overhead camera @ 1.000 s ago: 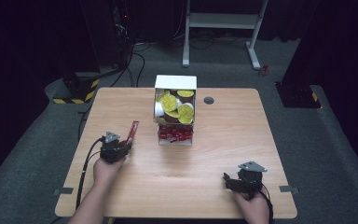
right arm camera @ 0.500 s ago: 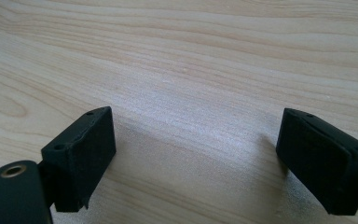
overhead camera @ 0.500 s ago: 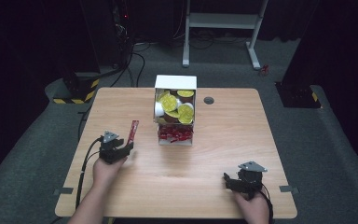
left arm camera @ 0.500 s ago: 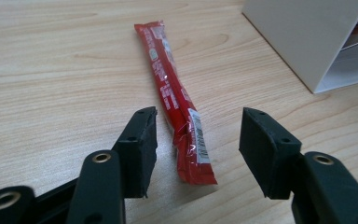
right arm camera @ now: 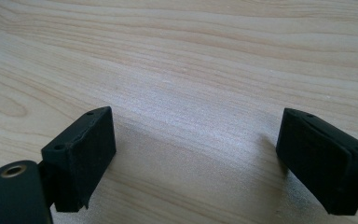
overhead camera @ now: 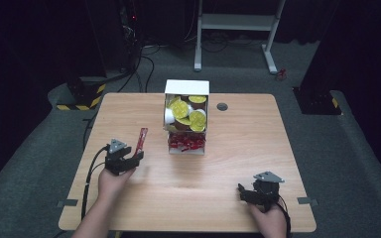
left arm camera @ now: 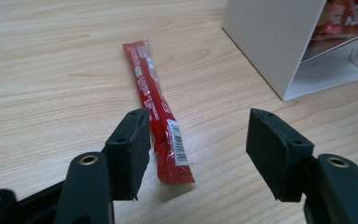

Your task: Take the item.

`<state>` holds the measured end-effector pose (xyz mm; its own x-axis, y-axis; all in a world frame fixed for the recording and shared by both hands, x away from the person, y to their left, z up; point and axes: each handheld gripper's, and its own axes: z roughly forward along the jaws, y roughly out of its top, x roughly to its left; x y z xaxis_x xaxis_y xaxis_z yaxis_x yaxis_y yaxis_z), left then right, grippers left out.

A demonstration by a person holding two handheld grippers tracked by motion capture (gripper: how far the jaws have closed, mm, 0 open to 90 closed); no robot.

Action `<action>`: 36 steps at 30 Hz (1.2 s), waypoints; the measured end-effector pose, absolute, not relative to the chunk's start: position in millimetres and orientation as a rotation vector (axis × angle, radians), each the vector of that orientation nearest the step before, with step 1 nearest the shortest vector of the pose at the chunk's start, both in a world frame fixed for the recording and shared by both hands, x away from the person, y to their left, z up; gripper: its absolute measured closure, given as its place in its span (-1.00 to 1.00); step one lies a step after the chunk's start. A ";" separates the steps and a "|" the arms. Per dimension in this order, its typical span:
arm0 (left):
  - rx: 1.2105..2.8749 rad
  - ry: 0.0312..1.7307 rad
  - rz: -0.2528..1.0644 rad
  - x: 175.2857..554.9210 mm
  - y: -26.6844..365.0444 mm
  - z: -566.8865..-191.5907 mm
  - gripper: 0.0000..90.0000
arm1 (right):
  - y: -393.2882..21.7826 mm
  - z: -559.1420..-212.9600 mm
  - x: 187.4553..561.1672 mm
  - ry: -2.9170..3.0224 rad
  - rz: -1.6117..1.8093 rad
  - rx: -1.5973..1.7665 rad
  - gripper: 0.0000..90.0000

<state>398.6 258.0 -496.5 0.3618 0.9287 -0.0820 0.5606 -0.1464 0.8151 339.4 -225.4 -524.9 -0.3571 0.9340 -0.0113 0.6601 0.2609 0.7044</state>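
Two sets of jaws stand spread and empty. My left gripper (left arm camera: 193, 156) has the red sachet (left arm camera: 156, 105) lying flat at its eleven o'clock, off-centre; closing now, I'd likely nudge it aside. My right gripper (right arm camera: 196, 161) rests over bare table (right arm camera: 191, 56).

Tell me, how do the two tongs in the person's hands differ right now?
The left tongs sit by a red stick packet lying on the table, its near end between their open jaws; the right tongs have only bare wood between theirs. The left tongs are nearer the white box; the right tongs are by the table's near edge. Both are black and open.
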 end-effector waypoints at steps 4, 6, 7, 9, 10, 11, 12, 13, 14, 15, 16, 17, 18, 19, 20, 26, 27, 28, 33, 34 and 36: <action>1.825 1.298 0.571 396.1 258.9 -491.6 -0.14 | -225.4 -524.9 339.4 2.110 0.860 1.445 -0.74; 1.823 1.299 0.566 394.9 259.5 -490.0 -0.15 | -225.4 -524.9 339.4 2.110 0.860 1.445 -0.74; 1.816 1.303 0.559 394.2 259.0 -489.5 -0.15 | -225.4 -524.9 339.4 2.110 0.860 1.444 -0.74; 1.821 1.298 0.549 392.5 259.0 -487.9 -0.17 | -225.4 -524.9 339.4 2.110 0.860 1.444 -0.74; 1.821 1.298 0.549 392.5 259.0 -487.9 -0.17 | -225.4 -524.9 339.4 2.110 0.860 1.444 -0.74; 1.824 1.288 0.554 390.8 259.0 -486.2 -0.18 | -225.4 -524.9 339.4 2.110 0.860 1.444 -0.74; 1.824 1.288 0.554 390.8 259.0 -486.2 -0.18 | -225.4 -524.9 339.4 2.110 0.860 1.444 -0.74; 1.829 1.283 0.554 389.7 259.3 -485.2 -0.18 | -225.4 -524.9 339.4 2.110 0.860 1.445 -0.74; 1.822 1.284 0.551 388.7 259.2 -484.3 -0.18 | -225.4 -524.9 339.4 2.110 0.860 1.445 -0.74; 1.821 1.280 0.553 387.6 259.6 -483.4 -0.18 | -225.4 -524.9 339.4 2.110 0.860 1.444 -0.74; 1.819 1.280 0.548 386.3 259.6 -482.5 -0.18 | -225.4 -524.9 339.4 2.109 0.860 1.445 -0.74; 1.822 1.275 0.549 385.2 260.2 -481.4 -0.19 | -225.4 -524.9 339.4 2.110 0.860 1.444 -0.74; 1.818 1.274 0.548 383.7 260.2 -480.7 -0.19 | -225.4 -524.9 339.4 2.110 0.860 1.445 -0.74; 1.813 1.270 0.542 381.8 260.6 -480.1 -0.19 | -225.4 -524.9 339.4 2.110 0.860 1.445 -0.74; 1.802 1.262 0.533 378.2 261.8 -479.1 -0.19 | -225.4 -524.9 339.4 2.110 0.860 1.444 -0.74; 1.793 1.243 0.516 367.4 267.4 -478.8 -0.20 | -225.4 -524.9 339.4 2.110 0.860 1.444 -0.74; 1.792 1.244 0.504 364.5 269.4 -479.3 -0.20 | -225.4 -524.9 339.4 2.110 0.860 1.445 -0.74; 1.795 1.243 0.502 362.1 271.0 -479.8 -0.20 | -225.4 -524.9 339.4 2.110 0.860 1.445 -0.74; 1.845 1.227 0.508 346.4 277.2 -484.3 -0.21 | -225.4 -524.9 339.4 2.110 0.860 1.445 -0.74; 1.858 1.225 0.511 343.2 278.8 -486.1 -0.22 | -225.4 -524.9 339.4 2.110 0.860 1.445 -0.74; 1.874 1.224 0.512 337.6 281.0 -491.0 -0.22 | -225.4 -524.9 339.4 2.110 0.860 1.445 -0.74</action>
